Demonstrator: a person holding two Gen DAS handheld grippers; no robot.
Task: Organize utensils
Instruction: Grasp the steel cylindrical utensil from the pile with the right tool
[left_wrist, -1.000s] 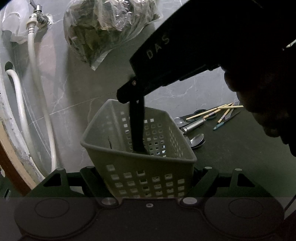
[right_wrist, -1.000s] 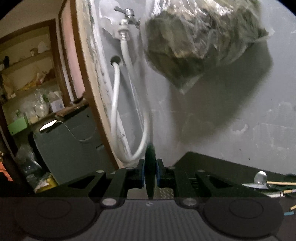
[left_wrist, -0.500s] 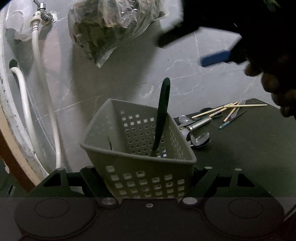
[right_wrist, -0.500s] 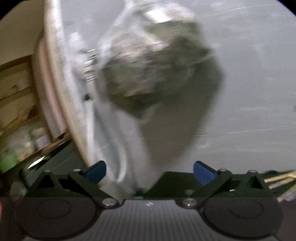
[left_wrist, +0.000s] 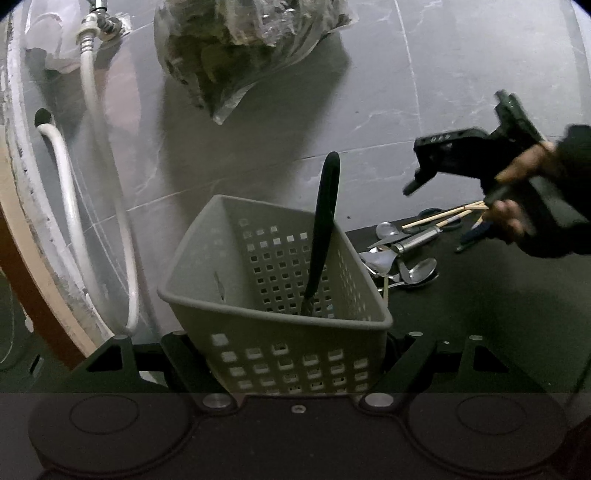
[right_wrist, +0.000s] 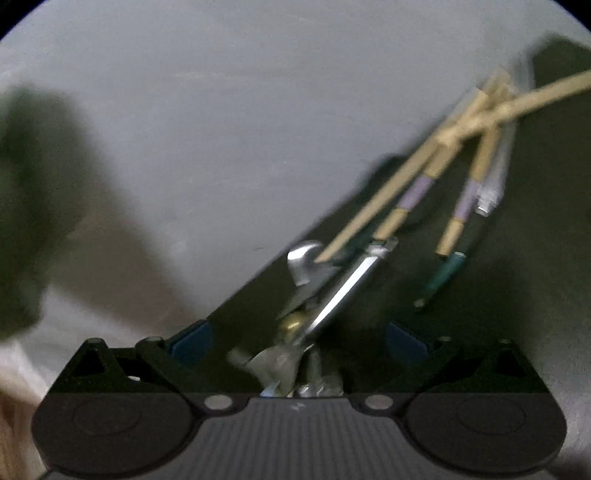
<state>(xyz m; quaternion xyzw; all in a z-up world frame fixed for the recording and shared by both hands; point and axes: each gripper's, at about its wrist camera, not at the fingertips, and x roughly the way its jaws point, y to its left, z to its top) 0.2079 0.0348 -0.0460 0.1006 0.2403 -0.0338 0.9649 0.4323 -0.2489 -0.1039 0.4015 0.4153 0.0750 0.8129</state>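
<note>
Utensils are split between two places: one dark-handled piece (left_wrist: 325, 221) stands in the basket (left_wrist: 280, 325), and the rest lie in a loose pile on the dark tabletop (left_wrist: 480, 314) to the right.

Far left, left wrist view: white hoses (left_wrist: 88, 192) run down the grey marbled wall. A clear bag of dark leafy matter (left_wrist: 236, 48) hangs on the wall above the basket.

Left gripper (left_wrist: 295, 354): its jaws are drawn in against the near wall of the basket and pinch it from both sides. The basket is pale grey plastic with rows of square holes, open at the top, and sits tilted in the grip. The dark-handled utensil leans against the far right inner wall, handle up, working end down.

Right of the basket, on the tabletop: metal spoons (left_wrist: 417, 271), a metal-handled tool (left_wrist: 417, 240), scissors with dark loops, and wooden chopsticks (left_wrist: 443, 216) lying across one another near the wall.

Right gripper (right_wrist: 295, 338): its jaws are spread wide, blue pads (right_wrist: 190, 341) well apart, with nothing pinched. In the left wrist view a hand (left_wrist: 517, 192) holds this gripper above the pile. The right wrist view is blurred; between the jaws lie spoon bowls, a bright metal handle (right_wrist: 347, 284) and a brass-coloured pivot. Beyond them the chopsticks (right_wrist: 424, 184), some with purple bands, fan out toward the far right beside a green-tipped stick (right_wrist: 443, 275).
</note>
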